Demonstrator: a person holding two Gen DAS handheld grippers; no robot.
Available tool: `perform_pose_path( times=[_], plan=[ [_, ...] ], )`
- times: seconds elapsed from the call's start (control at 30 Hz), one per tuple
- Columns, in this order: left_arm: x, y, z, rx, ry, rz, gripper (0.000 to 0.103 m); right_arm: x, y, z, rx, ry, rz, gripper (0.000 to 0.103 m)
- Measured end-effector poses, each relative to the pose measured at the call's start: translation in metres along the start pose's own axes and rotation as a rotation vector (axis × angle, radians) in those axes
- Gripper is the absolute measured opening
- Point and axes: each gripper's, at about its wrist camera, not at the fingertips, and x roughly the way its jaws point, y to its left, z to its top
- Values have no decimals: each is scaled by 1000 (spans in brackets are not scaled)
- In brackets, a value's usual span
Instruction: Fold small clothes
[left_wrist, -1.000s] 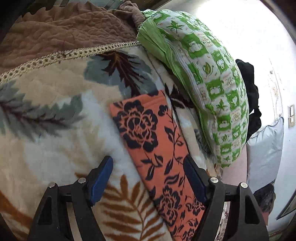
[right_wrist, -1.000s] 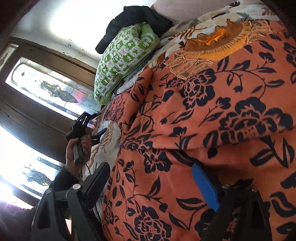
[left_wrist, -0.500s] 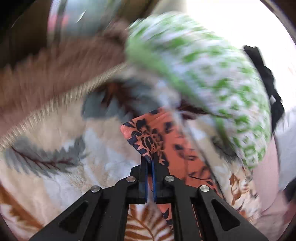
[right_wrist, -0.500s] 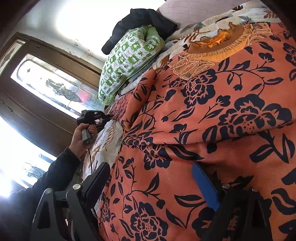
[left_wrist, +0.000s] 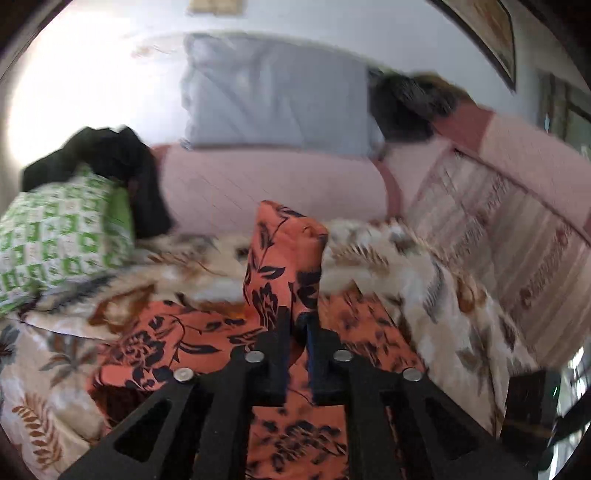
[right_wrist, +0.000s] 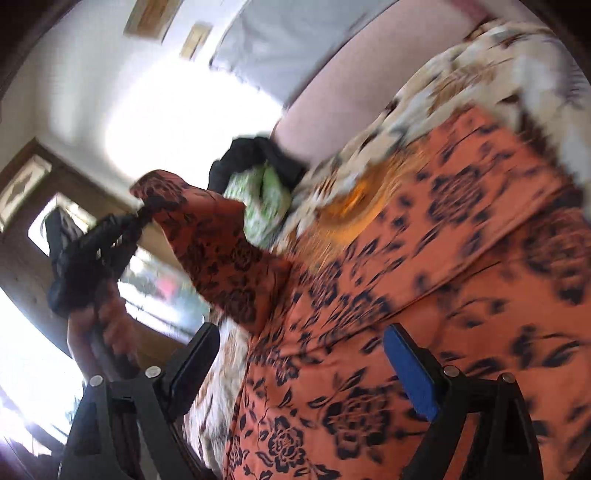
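Where a second ago the left gripper (left_wrist: 296, 325) hung wide open over the flat sleeve, its jaws are now pinched shut on a fold of the orange flowered garment (left_wrist: 284, 266), which it has lifted clear of the bed and swung toward the garment's body. The rest of the garment (right_wrist: 424, 295) still lies spread on the leaf-patterned blanket (left_wrist: 388, 266). The right gripper (right_wrist: 299, 373) stays wide open just above the cloth, holding nothing. Seen from the right wrist, the raised sleeve hangs from the left gripper (right_wrist: 142, 218) and partly hides the green checked pillow (right_wrist: 264, 206). A black garment (left_wrist: 122, 162) lies on that pillow, beside the pink bolster (left_wrist: 277, 184) and grey pillow (left_wrist: 277, 96)
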Motion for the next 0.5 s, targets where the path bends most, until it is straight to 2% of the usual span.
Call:
perform_pose_path(
  times=[0.03, 0.07, 0.1, 0.13, 0.17, 0.23, 0.3, 0.4, 0.43, 0.5],
  plan=[
    [28, -12, -14, 24, 126, -69, 51, -12, -10, 6, 34, -28, -14, 100],
    [40, -15, -28, 10, 195, -99, 53, -22, -18, 9, 62, -52, -28, 102],
    [46, -10, -42, -22, 243, -109, 53, -31, -24, 13, 83, -69, -40, 102],
    [42, 0, -53, -54, 243, -109, 53, -36, -29, 18, 94, -75, -48, 102],
    [32, 13, -60, -80, 218, -85, 53, -40, -33, 26, 101, -81, -51, 102],
    [8, 53, -69, -167, 148, 8, 60, -42, -37, 38, 106, -93, -53, 102],
    [-8, 98, -76, -239, 122, 91, 69, -36, -39, 51, 103, -82, -43, 102],
    [-20, 160, -105, -291, 158, 289, 69, -7, -41, 74, 119, -25, -67, 102],
    [-20, 176, -115, -327, 171, 322, 69, 4, -43, 83, 128, -2, -81, 102],
    [-22, 206, -136, -412, 189, 340, 69, 24, -38, 97, 83, 30, -144, 102]
  ],
)
